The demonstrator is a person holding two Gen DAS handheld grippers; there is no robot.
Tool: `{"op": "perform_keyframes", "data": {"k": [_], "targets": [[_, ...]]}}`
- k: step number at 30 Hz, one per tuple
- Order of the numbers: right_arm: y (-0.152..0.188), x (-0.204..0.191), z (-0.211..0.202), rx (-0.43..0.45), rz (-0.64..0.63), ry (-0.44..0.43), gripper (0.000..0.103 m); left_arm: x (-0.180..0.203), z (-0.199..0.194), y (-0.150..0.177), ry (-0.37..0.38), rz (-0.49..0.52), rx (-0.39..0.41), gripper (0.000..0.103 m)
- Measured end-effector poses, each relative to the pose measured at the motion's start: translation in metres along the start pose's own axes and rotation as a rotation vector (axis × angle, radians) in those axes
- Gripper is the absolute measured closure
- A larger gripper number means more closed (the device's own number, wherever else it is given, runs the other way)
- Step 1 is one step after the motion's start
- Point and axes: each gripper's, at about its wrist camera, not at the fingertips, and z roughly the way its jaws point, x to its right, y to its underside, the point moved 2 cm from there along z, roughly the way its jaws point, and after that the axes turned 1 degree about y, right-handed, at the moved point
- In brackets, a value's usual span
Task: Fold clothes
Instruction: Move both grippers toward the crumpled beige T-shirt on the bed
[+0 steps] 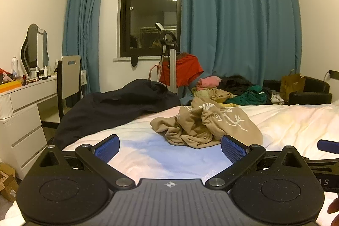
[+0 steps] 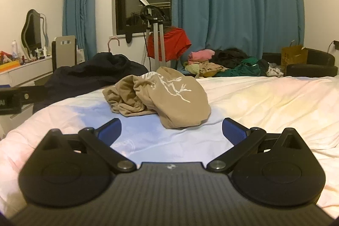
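Left gripper (image 1: pixel 170 147) spread wide, nothing between its blue ribbed pads; it hovers low over the bed (image 1: pixel 296 126). Right gripper (image 2: pixel 172 130) likewise spread and empty, just beside it on the right, its blue tip poking into the left wrist view.

Step in hand, as I read it: approach before the first grasp; folding not begun. The tan sweatshirt (image 1: pixel 208 124) lies crumpled in a heap on the bed, just ahead of both grippers, nearer the right pad in the left view, roughly centred in the right view (image 2: pixel 167 99). Not touched by either.

Next move likely calls for finding an edge or hem in the bundle, pinching it, and lifting to shake the piece flat; no clear corner shows, so picking one will be guesswork.

Materials: sweatshirt is soft, thick knit, limp, deep rumples, white branching print on top. Bedcover is smooth, pale, white with blue and pink washes, slightly puffy. A dark garment (image 1: pixel 118 105) slumps at the far left edge of the bed. Mixed clothes pile (image 1: pixel 233 90) beyond, before blue curtains (image 1: pixel 239 20).
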Motion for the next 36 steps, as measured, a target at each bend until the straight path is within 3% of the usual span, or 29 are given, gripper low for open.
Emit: {"op": "perform_keyframes", "data": {"k": [7,28,36], "targets": [[-0.002,0.003,-0.002,0.002,0.014,0.002,0.000,0.001,-0.012,0.003,-0.009,0.000,0.036,0.000],[-0.009,0.008,-0.020,-0.012,0.055,-0.025,0.000,0.011,-0.010,0.013,0.021,0.018,0.000,0.000],[-0.014,0.013,-0.025,0.027,0.071,-0.024,0.000,0.017,-0.004,0.019,0.017,0.065,-0.022,0.000]]}}
